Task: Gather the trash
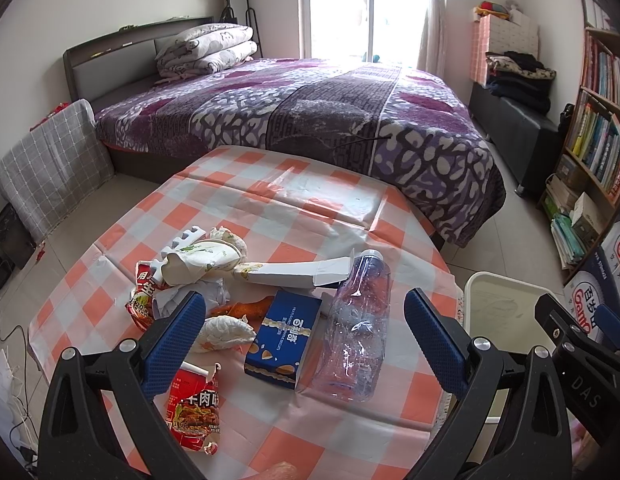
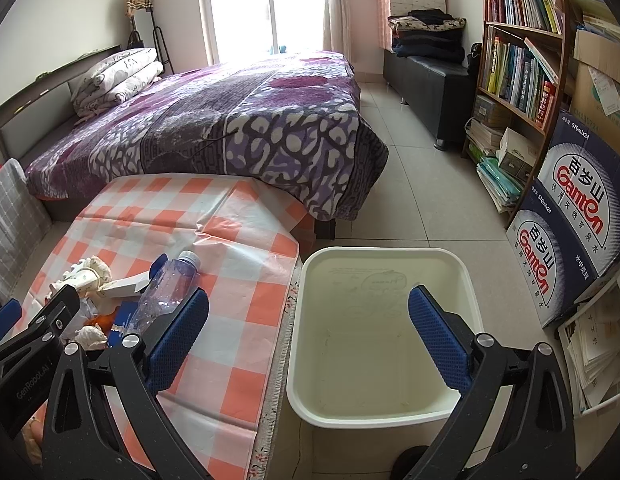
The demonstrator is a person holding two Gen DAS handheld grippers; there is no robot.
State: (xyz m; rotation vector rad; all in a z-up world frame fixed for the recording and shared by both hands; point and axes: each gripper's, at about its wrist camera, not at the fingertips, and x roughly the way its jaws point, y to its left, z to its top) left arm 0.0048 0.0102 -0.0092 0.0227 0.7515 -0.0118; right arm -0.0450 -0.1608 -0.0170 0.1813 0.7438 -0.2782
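Trash lies on the checked tablecloth (image 1: pixel 294 200): a clear plastic bottle (image 1: pixel 355 328) on its side, a blue biscuit box (image 1: pixel 284 336), a red noodle wrapper (image 1: pixel 196 408), crumpled tissue (image 1: pixel 224 332), a long white carton (image 1: pixel 294 274) and a crumpled paper cup (image 1: pixel 206 264). My left gripper (image 1: pixel 306 336) is open and empty, low over the bottle and box. My right gripper (image 2: pixel 310 336) is open and empty above the white bin (image 2: pixel 383 410), which stands to the right of the table. The bottle (image 2: pixel 166 292) also shows in the right wrist view.
A bed with a purple cover (image 1: pixel 310 108) stands behind the table. A bookshelf (image 2: pixel 521 60) and stacked Ganten water boxes (image 2: pixel 573 216) line the right side. A grey checked cushion (image 1: pixel 50 172) leans at the left. Cables (image 1: pixel 10 344) lie on the floor.
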